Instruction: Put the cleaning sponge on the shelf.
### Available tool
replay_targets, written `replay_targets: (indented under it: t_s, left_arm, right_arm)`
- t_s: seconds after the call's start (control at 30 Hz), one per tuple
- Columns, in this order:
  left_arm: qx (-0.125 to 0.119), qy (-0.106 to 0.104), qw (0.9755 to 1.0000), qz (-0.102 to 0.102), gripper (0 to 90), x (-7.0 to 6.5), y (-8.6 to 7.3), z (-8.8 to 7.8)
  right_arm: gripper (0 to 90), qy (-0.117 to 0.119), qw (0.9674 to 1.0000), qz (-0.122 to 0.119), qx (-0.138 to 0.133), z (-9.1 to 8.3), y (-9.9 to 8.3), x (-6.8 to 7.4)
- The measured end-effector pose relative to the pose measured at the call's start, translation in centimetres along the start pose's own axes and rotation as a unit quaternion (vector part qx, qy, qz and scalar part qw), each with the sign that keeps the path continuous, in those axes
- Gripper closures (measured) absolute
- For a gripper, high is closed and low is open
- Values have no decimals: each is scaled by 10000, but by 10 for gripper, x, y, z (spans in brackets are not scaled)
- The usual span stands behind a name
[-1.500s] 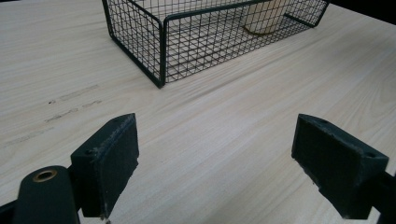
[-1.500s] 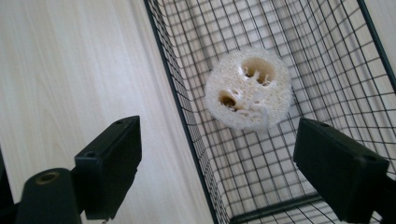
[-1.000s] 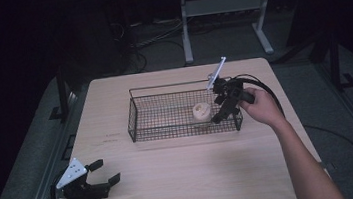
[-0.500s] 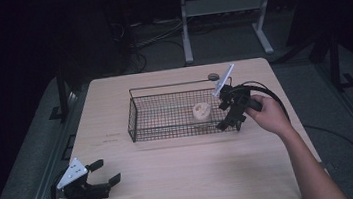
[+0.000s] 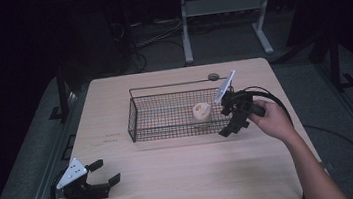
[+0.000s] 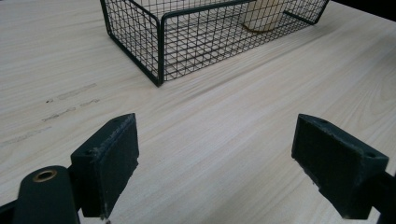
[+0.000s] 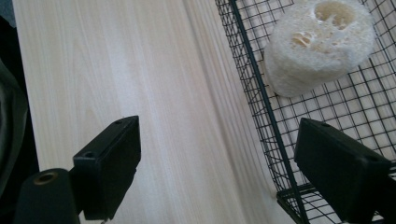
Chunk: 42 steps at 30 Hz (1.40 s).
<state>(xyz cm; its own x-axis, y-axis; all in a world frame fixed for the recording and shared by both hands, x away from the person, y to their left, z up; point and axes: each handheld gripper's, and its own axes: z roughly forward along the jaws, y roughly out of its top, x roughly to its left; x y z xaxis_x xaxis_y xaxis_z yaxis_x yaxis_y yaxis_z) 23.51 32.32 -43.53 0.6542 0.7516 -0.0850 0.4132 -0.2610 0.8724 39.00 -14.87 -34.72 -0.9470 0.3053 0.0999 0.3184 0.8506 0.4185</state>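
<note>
the pale wooden worktop [image 5: 183, 179] carries a black wire mesh basket [image 5: 167, 125]. the cream round loofah sponge [image 5: 201, 112] now sits inside it at the 3 o'clock end, released. the right gripper [image 5: 231, 123] has pulled back outside the rim, jaws spread and empty; the placing looks done. the left gripper [image 5: 103, 174] idles at 7 o'clock, jaws spread.
</note>
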Motion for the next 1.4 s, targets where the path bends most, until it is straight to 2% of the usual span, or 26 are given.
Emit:
replay_targets:
  t_s: [0.1, 0.27, 0.37, 0.47, 0.57, 0.63, 0.7, 0.87, 1.0, 1.07, 1.1, 1.17, 1.3, 1.4]
  left_arm:
    - [1, 0, 10000, -5, 137, 0, 0, 0]
    - [18, -8, 10000, 12, 137, 0, 0, 1]
    - [14, -6, 10000, 3, 137, 0, 0, 1]
    - [4, -7, 10000, 8, 137, 0, 0, 0]
    - [18, -6, 10000, 1, 137, 0, 0, 1]
    - [16, -11, 10000, 14, 137, -1, 0, 1]
    - [17, -16, 10000, 11, 136, -1, 0, 1]
    - [17, -13, 10000, 8, 137, -1, 0, 1]
    - [13, -10, 10000, 3, 137, 0, 0, 1]
    - [14, -17, 10000, 12, 137, -1, 0, 1]
    - [14, -17, 10000, 15, 137, -1, 0, 1]
    - [16, -10, 10000, 14, 136, -1, 0, 1]
    - [23, -10, 10000, 15, 137, -2, 0, 2]
    - [25, -10, 10000, 15, 136, -2, 0, 2]
  right_arm:
    - [146, 5, 10000, -87, 35, 1, 1, 4]
    - [146, 63, 9999, -40, -95, 4, -4, 5]
    - [147, 113, 9999, -15, 16, 9, -8, 5]
    - [147, 178, 9998, -7, -72, 12, -14, 6]
    - [147, 107, 9999, 75, -5, 14, -19, 6]
    - [146, 166, 9997, 87, -127, 14, -21, 7]
    - [146, 167, 9997, 85, -135, 15, -24, 8]
    - [146, 134, 9998, 138, -24, 17, -31, 10]
    - [146, 194, 9996, 161, -133, 21, -38, 12]
    - [147, 168, 9997, 160, -11, 23, -40, 14]
    - [147, 149, 9998, 143, -66, 24, -42, 15]
    - [146, 253, 9994, 154, -182, 25, -45, 16]
    - [147, 184, 9997, 148, -75, 27, -49, 19]
    - [146, 213, 9994, 196, -213, 27, -54, 21]
